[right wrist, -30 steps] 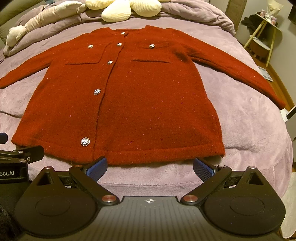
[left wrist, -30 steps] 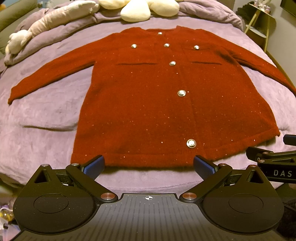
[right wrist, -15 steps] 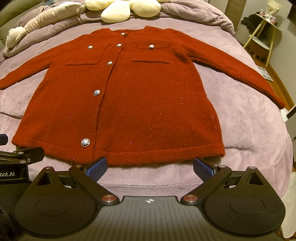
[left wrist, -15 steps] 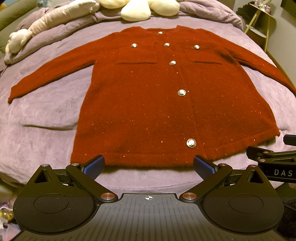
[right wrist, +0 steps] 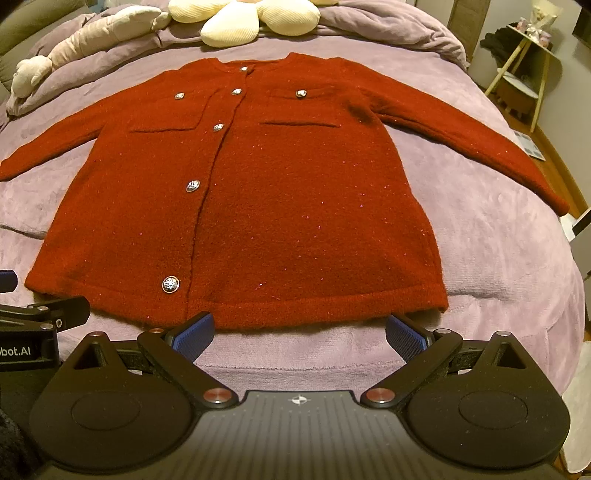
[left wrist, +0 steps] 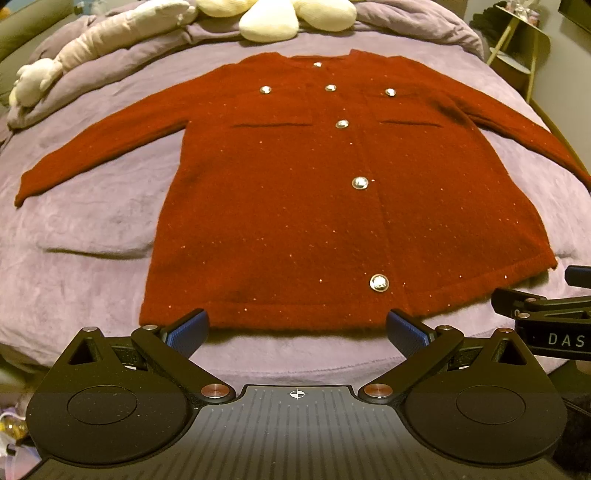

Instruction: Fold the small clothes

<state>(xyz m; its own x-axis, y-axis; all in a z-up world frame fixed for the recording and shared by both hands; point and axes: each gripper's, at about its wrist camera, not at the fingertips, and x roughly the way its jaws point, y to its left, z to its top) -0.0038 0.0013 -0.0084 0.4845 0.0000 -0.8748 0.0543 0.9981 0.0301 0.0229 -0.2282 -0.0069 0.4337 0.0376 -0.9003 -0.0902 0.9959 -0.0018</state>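
Observation:
A dark red buttoned cardigan (left wrist: pixel 295 206) (right wrist: pixel 295 206) lies flat and face up on a purple bedspread, both sleeves spread out to the sides, its hem nearest me. My left gripper (left wrist: pixel 297 330) hovers open just short of the hem, blue pads wide apart with nothing between them. My right gripper (right wrist: pixel 299 332) is open too, its pads just in front of the hem's right half. Each view shows the other gripper's black body at its edge.
Cream flower-shaped cushions (left wrist: pixel 269 18) and a pale plush toy (left wrist: pixel 92 55) lie along the head of the purple bedspread (left wrist: pixel 92 236). A thin-legged side table (right wrist: pixel 524 74) stands off the bed's right side. The bed's front edge is just below the hem.

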